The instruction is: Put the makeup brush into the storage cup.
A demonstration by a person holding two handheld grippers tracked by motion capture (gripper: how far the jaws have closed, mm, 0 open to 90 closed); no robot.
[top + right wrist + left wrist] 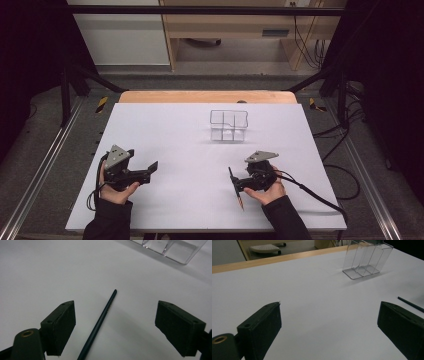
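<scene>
While the right gripper (pixel 115 327) hovers with jaws spread wide astride the dark pencil (pixel 100 323) near the bench's (pixel 150 125) front edge, the grasp looks about to begin: lower, then close. The left gripper (pixel 145 172) waits open, holding nothing. White sheet, clear organizer (pixel 229 125) toward the far edge, dim lab behind.

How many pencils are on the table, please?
1: the pencil lies on the white table near the front edge, between the right tool's open jaws.
</scene>
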